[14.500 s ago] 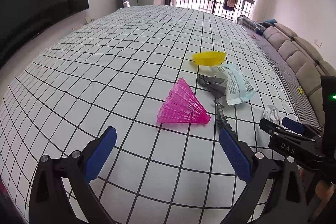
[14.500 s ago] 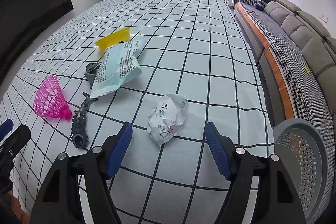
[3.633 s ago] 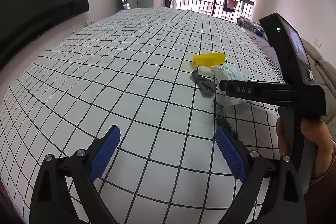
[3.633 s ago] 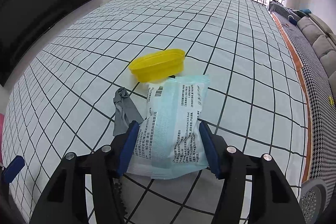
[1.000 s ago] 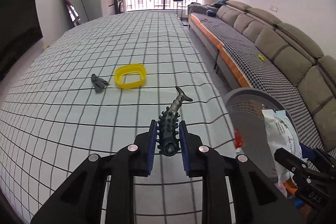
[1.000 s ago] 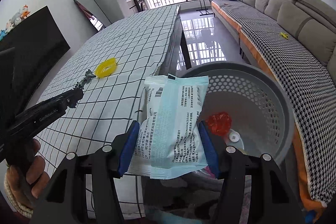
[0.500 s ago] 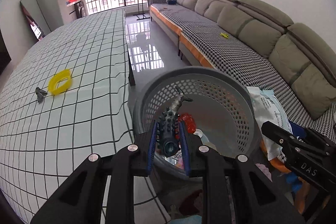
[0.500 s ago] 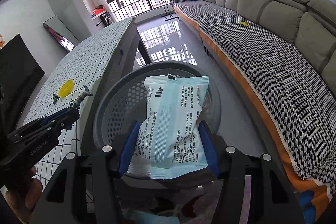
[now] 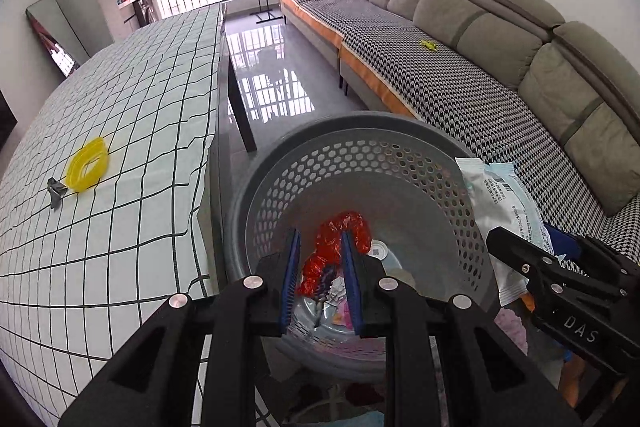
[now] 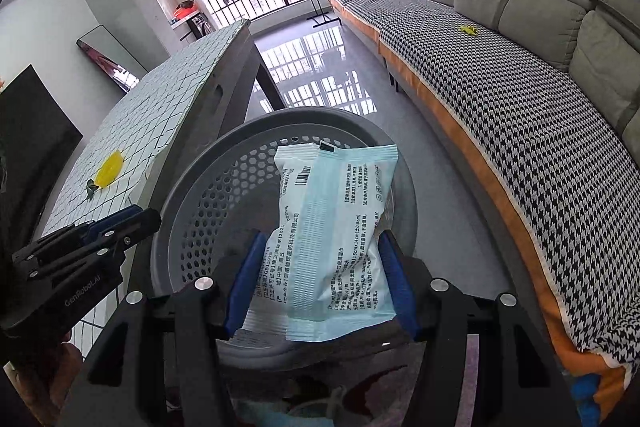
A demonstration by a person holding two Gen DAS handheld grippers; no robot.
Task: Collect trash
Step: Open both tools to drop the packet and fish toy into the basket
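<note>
**Both grippers over the basket, packet in the right one**

Far left, the table (image 9: 120,187) w/ its black-grid white cloth carried two things near each other: a yellow plastic ring (image 9: 87,169) and, touching or just beside its lower-left edge, a small grey scrap (image 9: 56,189). A mirror (image 9: 52,31) leaned on the wall behind.

Next along, the left gripper (image 9: 320,275) pointed steeply down over the grey perforated basket (image 9: 360,131), which stood on the floor just off the table's edge. Its blue pads sat close together w/ a narrow gap, not touching. Nothing was between them; through the gap only the basket's contents showed. In the right wrist view the same gripper (image 10: 132,219) reached in from the left edge, tips at the basket's rim (image 10: 304,115).

Inside the basket lay a crumpled red wrapper (image 9: 340,235), a small white round bit beside it, plus mixed paper and pink scraps lower down, too jumbled to tell apart.

Right of centre, the right gripper (image 10: 320,287) was clamped on a pale-blue sealed packet (image 10: 336,239), pads pressing its lower sides. The packet stood roughly upright, barcode near the top, hanging above the basket's opening. From the left wrist view the packet (image 9: 500,199) was over the basket's right rim.

Far right ran a grey sofa (image 9: 480,99) w/ a houndstooth cover; a small yellow item (image 9: 429,45) lay on the seat.
</note>
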